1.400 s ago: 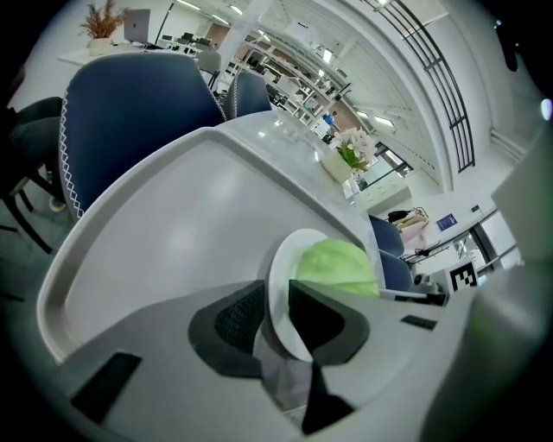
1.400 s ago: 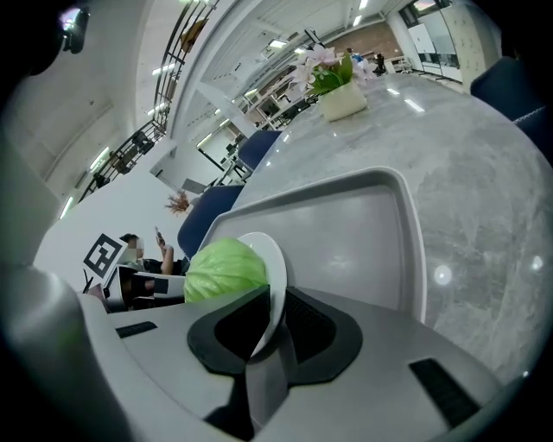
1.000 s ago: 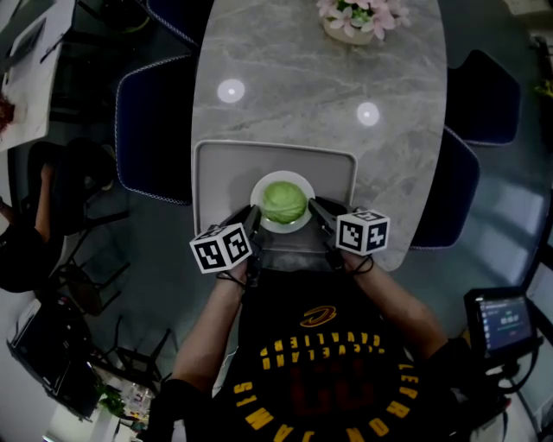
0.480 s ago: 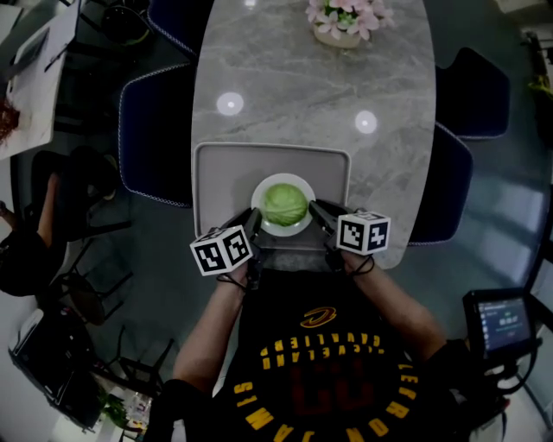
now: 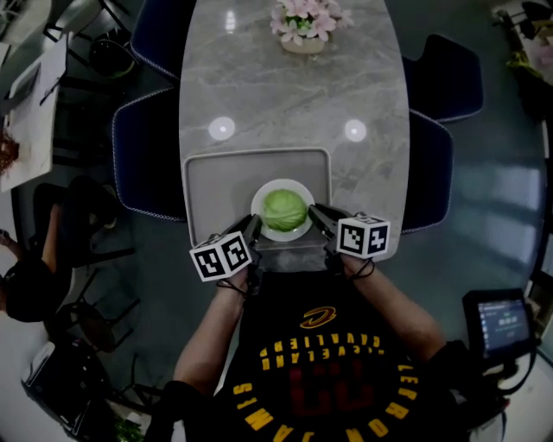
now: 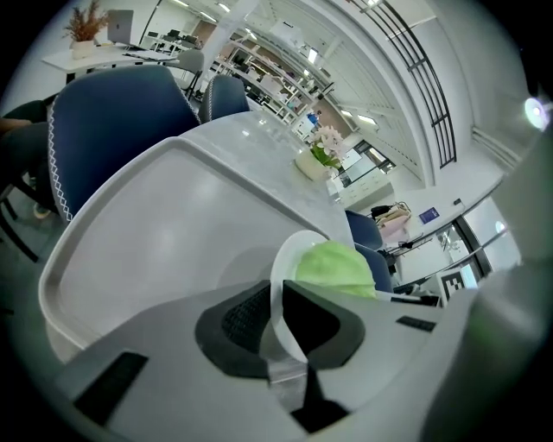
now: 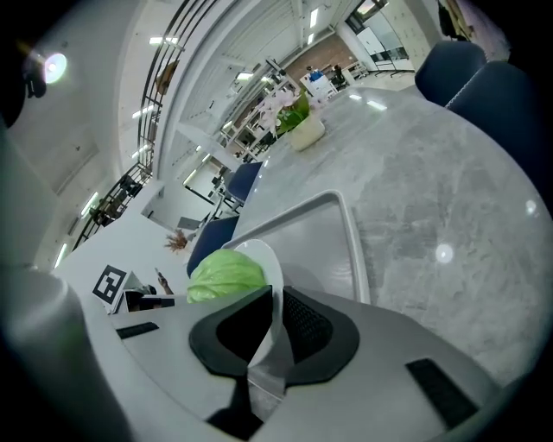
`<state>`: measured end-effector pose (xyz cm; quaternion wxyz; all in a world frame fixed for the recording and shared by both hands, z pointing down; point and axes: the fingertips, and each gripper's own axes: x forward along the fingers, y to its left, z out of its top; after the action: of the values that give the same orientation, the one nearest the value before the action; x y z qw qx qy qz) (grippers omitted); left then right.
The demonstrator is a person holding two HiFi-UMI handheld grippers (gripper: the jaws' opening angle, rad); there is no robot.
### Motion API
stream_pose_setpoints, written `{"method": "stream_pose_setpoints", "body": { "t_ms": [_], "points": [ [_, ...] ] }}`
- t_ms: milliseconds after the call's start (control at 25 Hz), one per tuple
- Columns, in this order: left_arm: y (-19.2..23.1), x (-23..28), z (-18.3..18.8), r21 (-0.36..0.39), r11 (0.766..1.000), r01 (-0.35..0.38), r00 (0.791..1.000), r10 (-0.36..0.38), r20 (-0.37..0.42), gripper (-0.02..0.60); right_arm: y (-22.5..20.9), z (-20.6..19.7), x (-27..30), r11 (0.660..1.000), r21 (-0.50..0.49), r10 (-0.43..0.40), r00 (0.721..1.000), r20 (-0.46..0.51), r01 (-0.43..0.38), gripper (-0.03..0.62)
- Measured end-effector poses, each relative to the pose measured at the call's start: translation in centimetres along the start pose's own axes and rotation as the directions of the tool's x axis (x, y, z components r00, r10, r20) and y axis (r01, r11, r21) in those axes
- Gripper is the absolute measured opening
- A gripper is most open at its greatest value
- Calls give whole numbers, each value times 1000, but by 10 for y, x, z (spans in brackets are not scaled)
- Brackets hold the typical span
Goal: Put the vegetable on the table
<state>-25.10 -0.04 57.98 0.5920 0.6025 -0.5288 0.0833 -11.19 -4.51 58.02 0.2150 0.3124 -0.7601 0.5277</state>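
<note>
Your left gripper (image 5: 252,229) and right gripper (image 5: 316,214) have their fingers clamped on the plate (image 5: 299,227) rim. Move both together and level, or the cabbage (image 5: 284,208) may roll.

one cabbage (image 5: 284,209), one plate (image 5: 259,197), one tray (image 5: 216,186)

The cabbage (image 5: 284,208) sits on the plate (image 5: 283,182). The plate is over the near edge of the tray (image 5: 216,186), a bit to the right. The tray lies on the near end of the table (image 5: 294,86). The left gripper (image 5: 253,226) pinches the plate's left rim, and the right gripper (image 5: 316,212) pinches its right rim. The flowers (image 5: 302,19) stand at the table's far end. Chairs (image 5: 147,151) stand along both sides.
</note>
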Motion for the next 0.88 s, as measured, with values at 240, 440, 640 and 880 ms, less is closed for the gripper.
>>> {"method": "stream_pose_setpoints", "body": {
  "t_ms": [240, 440, 640, 880],
  "points": [
    [-19, 16, -1, 39, 998, 47, 998, -45, -31, 44, -17, 4, -16, 999, 36, -28, 997, 69, 26, 44],
    [-35, 24, -4, 96, 993, 75, 995, -69, -66, 43, -30, 0, -32, 995, 85, -53, 990, 127, 43, 44],
    [-53, 26, -14, 127, 988, 87, 993, -76, -89, 43, -39, -5, -52, 993, 113, -64, 984, 165, 45, 44],
    [-80, 37, -29, 129, 988, 81, 993, -70, -91, 41, -62, -7, -76, 990, 140, -54, 983, 178, 29, 44]
  ]
}}
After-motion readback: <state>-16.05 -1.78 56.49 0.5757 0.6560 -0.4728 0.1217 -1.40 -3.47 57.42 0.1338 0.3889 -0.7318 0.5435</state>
